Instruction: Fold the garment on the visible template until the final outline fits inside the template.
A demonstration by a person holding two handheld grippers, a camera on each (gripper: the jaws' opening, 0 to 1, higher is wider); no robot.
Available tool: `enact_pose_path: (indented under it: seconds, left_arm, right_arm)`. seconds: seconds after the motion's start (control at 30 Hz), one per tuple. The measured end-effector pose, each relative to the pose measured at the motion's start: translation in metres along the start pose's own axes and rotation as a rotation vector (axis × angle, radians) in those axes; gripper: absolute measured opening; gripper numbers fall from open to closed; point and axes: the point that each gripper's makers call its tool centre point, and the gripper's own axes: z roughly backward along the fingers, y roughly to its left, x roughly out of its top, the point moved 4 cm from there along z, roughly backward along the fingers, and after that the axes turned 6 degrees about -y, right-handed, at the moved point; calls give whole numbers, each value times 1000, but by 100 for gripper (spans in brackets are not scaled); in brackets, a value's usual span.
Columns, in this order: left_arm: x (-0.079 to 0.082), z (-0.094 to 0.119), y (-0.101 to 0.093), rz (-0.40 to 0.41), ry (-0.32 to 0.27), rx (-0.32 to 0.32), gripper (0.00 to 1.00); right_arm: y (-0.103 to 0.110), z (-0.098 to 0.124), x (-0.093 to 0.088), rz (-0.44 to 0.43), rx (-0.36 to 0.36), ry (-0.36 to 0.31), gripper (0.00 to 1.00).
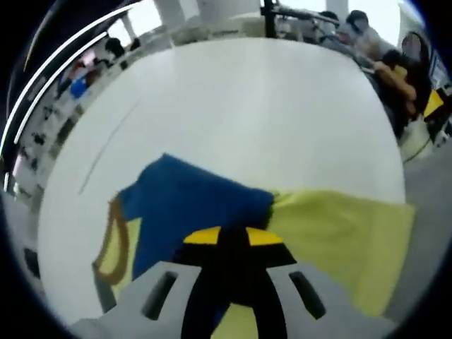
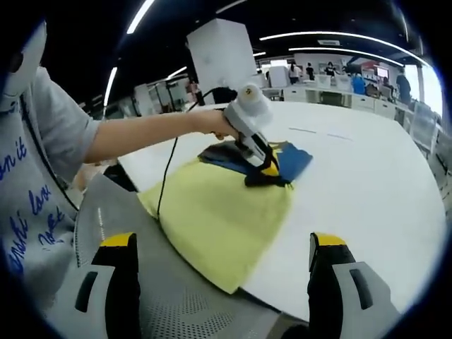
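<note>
Yellow-blue garment (image 2: 226, 205) pinched in left tongs (image 2: 267, 169); right tongs (image 2: 222, 282) agape, near its hem.

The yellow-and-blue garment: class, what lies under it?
The yellow-and-blue fabric garment lies on the white table, partly overhanging its near edge. The left claw presses on the blue part. Any template beneath is covered, so unseen.

White table (image 1: 233, 106); grey mesh chair (image 2: 176, 296) at its edge; people seated at far desks (image 1: 395, 70).
</note>
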Motion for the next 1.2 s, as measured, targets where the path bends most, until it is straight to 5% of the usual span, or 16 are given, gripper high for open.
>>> enact_pose_path:
  seconds: [0.23, 0.43, 0.6, 0.8, 1.2]
  left_arm:
    - [0, -8, -7, -43, 61, -103, 11]
    - [6, -13, -1, -75, 66, -109, 14]
    - [4, -13, -9, -59, 80, -172, 2]
    - [3, -10, -9, -48, 95, -149, 0]
    - [21, 3, 6, 23, -2, -85, 0]
  right_arm:
    - [-4, 2, -2, -8, -10, 4, 100]
    - [-6, 3, -3, -9, -13, 6, 100]
    - [-5, 3, -4, -12, -13, 9, 100]
    - [-6, 4, -4, -12, -19, 7, 100]
    - [-4, 3, -2, 0, -7, 7, 100]
